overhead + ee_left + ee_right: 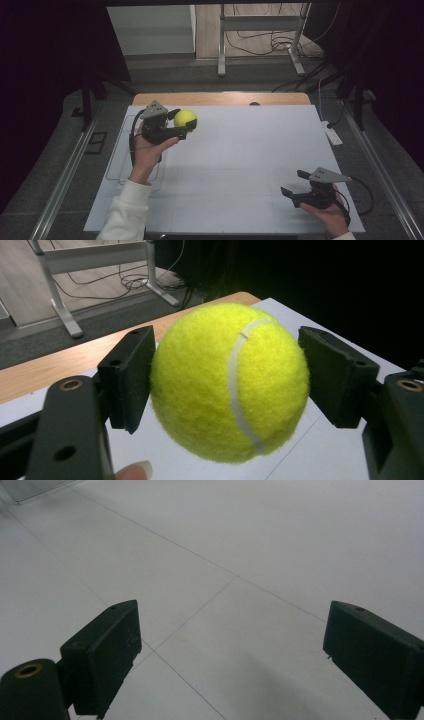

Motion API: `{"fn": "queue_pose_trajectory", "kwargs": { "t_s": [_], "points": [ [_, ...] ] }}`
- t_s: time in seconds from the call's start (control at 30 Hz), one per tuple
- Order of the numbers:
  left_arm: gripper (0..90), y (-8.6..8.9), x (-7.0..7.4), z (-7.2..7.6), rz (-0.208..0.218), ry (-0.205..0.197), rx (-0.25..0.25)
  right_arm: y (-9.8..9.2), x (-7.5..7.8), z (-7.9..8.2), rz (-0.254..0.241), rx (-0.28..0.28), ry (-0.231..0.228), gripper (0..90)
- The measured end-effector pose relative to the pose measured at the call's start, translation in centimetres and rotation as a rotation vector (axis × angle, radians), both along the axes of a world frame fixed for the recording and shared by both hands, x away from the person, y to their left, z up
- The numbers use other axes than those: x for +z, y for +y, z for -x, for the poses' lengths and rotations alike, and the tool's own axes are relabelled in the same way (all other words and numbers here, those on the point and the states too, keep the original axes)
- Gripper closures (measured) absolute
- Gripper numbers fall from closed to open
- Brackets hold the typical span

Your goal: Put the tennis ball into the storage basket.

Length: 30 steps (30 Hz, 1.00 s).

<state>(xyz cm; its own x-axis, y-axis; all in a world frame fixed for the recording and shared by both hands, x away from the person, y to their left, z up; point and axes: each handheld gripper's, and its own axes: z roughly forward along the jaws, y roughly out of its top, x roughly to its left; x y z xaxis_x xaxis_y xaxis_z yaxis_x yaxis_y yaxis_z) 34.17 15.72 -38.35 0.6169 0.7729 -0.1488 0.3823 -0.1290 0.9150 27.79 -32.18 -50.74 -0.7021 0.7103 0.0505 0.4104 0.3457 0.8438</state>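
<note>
A yellow-green tennis ball [185,119] with a white seam is held above the back left of the white table sheet [240,150]. My left gripper [180,123] is shut on the tennis ball, one black pad pressed to each side of it. In the left gripper view the tennis ball [230,380] sits between the pads [127,377], and a fingertip shows at the bottom edge. My right gripper [293,182] rests low near the front right corner, held by a hand, jaws wide apart. The right gripper view has the right gripper [230,650] open over the bare sheet.
A clear shallow tray [116,150] lies along the table's left edge, under the left forearm. A wooden table edge [220,98] runs along the back. A white power strip [332,135] lies by the right edge. A metal frame [260,25] and cables stand on the floor beyond.
</note>
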Motion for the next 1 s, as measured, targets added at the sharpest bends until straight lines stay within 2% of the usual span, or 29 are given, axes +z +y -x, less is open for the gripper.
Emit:
{"fn": "queue_pose_trajectory", "kwargs": {
  "t_s": [1.0],
  "points": [
    [27.9, 3.6, 0.6, -0.1, 0.026, -0.025, 0.101, 0.0, 0.0, 0.0, 0.002, -0.001, -0.001, 9.0]
  ]
}}
